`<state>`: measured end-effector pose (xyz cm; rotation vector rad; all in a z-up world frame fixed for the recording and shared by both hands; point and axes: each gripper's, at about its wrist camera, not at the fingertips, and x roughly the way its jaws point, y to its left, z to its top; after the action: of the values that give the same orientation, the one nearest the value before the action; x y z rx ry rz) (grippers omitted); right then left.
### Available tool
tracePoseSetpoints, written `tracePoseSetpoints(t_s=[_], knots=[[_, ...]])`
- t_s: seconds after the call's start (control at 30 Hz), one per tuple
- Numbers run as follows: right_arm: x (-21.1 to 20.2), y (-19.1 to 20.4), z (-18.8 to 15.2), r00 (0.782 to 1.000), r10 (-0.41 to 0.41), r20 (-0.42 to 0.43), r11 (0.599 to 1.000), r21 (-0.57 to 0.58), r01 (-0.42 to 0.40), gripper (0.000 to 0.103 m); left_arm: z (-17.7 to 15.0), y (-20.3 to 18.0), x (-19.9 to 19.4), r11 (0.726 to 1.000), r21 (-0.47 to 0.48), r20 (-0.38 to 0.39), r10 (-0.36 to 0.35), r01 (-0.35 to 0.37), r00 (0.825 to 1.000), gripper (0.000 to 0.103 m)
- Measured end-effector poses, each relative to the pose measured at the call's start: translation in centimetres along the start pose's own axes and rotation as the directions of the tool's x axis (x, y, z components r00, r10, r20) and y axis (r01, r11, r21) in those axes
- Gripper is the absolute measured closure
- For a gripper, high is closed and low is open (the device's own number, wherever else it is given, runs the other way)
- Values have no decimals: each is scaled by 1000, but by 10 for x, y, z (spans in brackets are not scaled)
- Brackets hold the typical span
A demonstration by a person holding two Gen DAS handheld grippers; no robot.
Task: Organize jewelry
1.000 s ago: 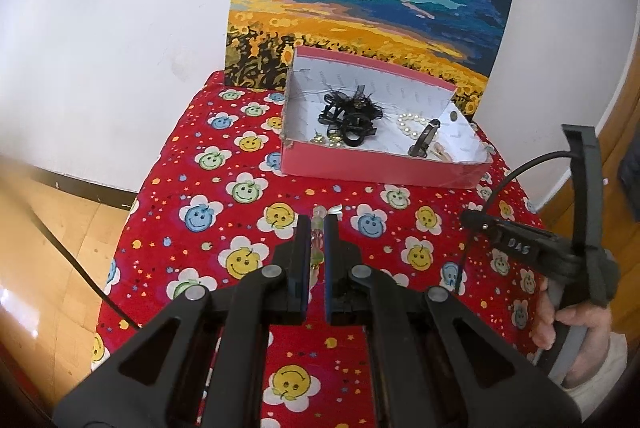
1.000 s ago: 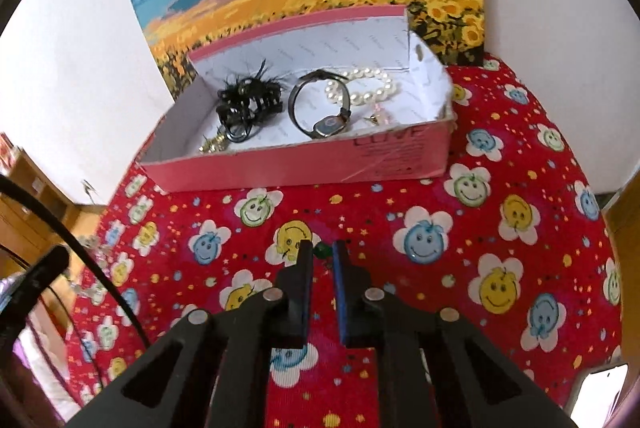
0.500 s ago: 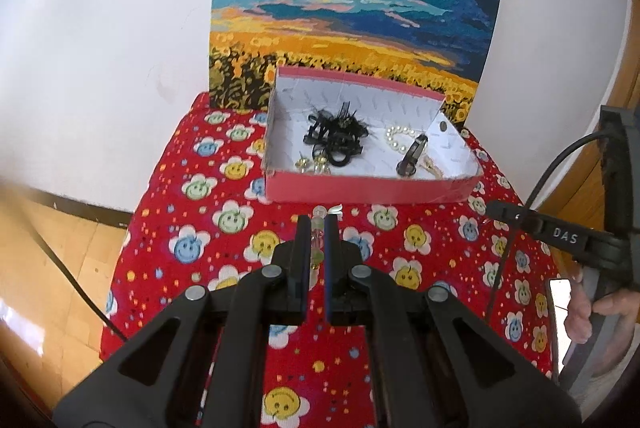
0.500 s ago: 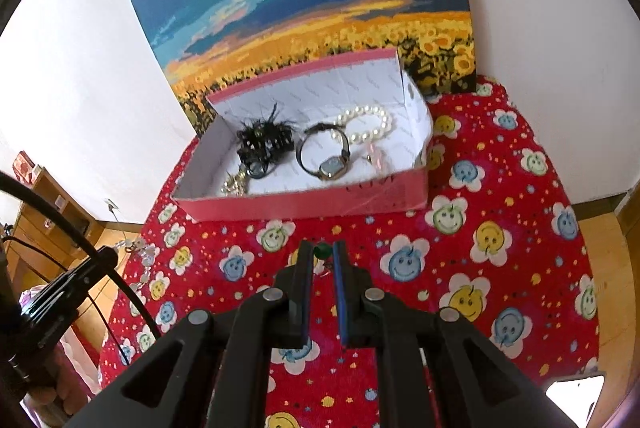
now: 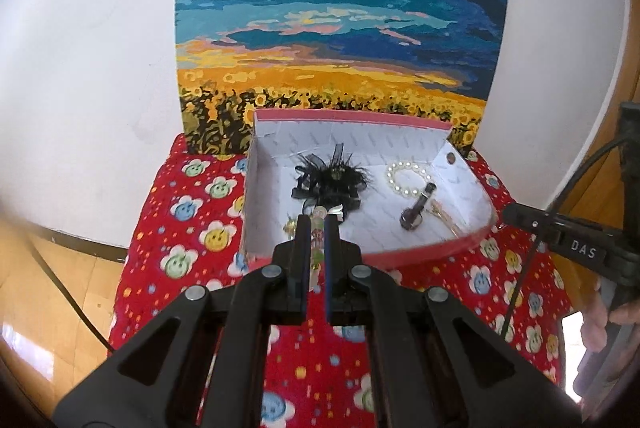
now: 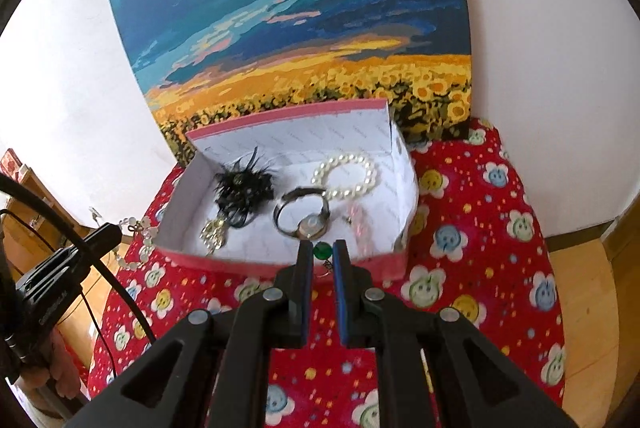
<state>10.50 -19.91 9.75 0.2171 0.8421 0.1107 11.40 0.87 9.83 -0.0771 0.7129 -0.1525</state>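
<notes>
A pink box (image 5: 400,251) (image 6: 280,268) with a white inside stands on the red smiley cloth. In it lie a black feather piece (image 5: 332,179) (image 6: 244,183), a pearl bracelet (image 5: 408,177) (image 6: 348,179), a watch (image 5: 418,211) (image 6: 304,216) and small gold pieces (image 6: 214,234). My left gripper (image 5: 318,222) is shut on a pale beaded necklace (image 5: 318,228), held over the box's front left. My right gripper (image 6: 322,250) is shut on a green-beaded piece (image 6: 322,250), just above the box's front wall. The pale necklace also hangs from the left gripper in the right wrist view (image 6: 136,232).
A sunflower painting (image 5: 340,27) leans on the white wall behind the box. The red cloth (image 6: 480,228) covers a small table; wooden floor (image 5: 60,288) lies below to the left and right. Cables run from both grippers.
Both grippers have risen and moved forward towards the box, each still holding its piece. The left one now hangs over the box's inside; the right one has reached the front wall.
</notes>
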Motion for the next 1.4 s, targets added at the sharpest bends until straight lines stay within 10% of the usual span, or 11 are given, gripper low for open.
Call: tracePoseSetpoints(t_s=[0.73, 0.87, 1.0, 1.4], knots=[[70, -23, 16, 996, -25, -84, 1000, -2, 25, 91, 8, -3, 90, 1000, 6, -117, -8, 9, 993, 103], [65, -23, 18, 997, -25, -71, 1000, 1, 25, 62, 9, -8, 85, 1000, 24, -119, -13, 16, 993, 93], [55, -22, 18, 999, -7, -50, 1000, 12, 8, 58, 9, -12, 77, 999, 44, -100, -5, 10, 995, 68], [16, -9, 7, 1000, 2, 11, 1000, -17, -1, 36, 2, -14, 46, 999, 46, -90, 28, -24, 996, 63]])
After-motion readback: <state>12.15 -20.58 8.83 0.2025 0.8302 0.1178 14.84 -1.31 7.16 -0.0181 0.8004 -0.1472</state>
